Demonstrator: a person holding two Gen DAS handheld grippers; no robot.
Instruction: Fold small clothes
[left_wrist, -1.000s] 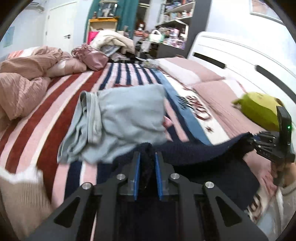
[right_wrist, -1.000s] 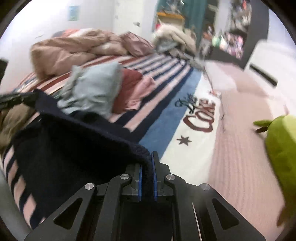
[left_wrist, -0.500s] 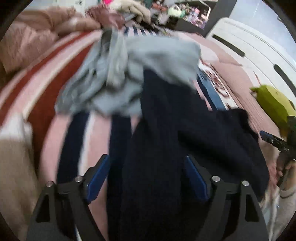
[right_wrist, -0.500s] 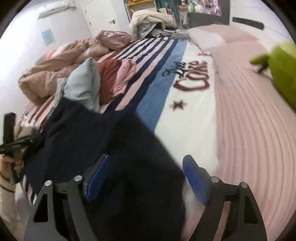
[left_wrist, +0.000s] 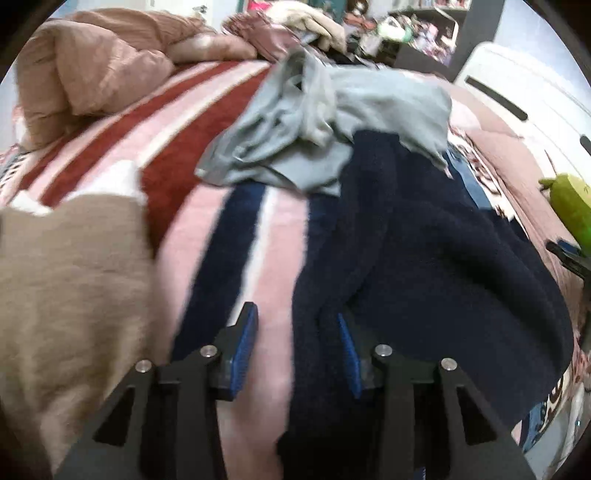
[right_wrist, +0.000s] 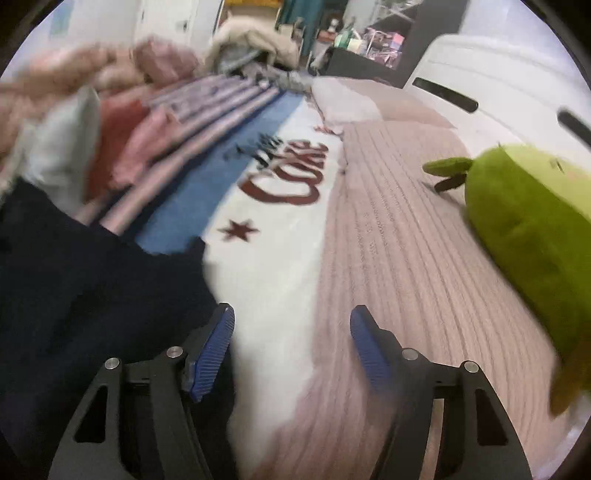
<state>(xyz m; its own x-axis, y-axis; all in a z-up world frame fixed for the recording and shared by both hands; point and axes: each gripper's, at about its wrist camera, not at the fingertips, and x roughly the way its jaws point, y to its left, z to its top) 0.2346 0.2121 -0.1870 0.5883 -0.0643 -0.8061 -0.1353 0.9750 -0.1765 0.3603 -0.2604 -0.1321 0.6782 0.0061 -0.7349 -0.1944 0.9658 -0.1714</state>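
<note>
1. Navy garment (left_wrist: 443, 266): one dark, fuzzy piece lying spread on the striped blanket (left_wrist: 207, 229), filling the left wrist view from 3 to 6 o'clock; in the right wrist view the same garment (right_wrist: 85, 295) fills 7 to 9 o'clock
2. Tan cloth (left_wrist: 70, 295) lies at 8 o'clock in the left wrist view, one piece, on the blanket's edge
3. Left gripper (left_wrist: 297, 350) at 6 o'clock: its jaws have just been closing but stand partly spread; the garment's left edge lies between the blue pads, close against the right pad, and neither pad visibly presses it
4. Grey garment (left_wrist: 325, 122) at 12 o'clock, one crumpled piece, its lower edge overlapping the navy garment's far end
5. Pink duvet (left_wrist: 96, 62) bunched at 10 o'clock
6. Right gripper (right_wrist: 291, 354) at 6 o'clock in its own view: jaws have just been closing, still spread wide, nothing between them; the left pad sits just beside the garment's corner
7. Writing on the blanket at 12 o'clock of the right wrist view: "Coke" (right_wrist: 284, 177) in dark red, one red star (right_wrist: 238, 229) below it; the smaller dark script above is too blurred to read
8. Green plush toy (right_wrist: 528, 229) at 3 o'clock, one, lying on the ribbed pink cover (right_wrist: 399, 251)
</note>
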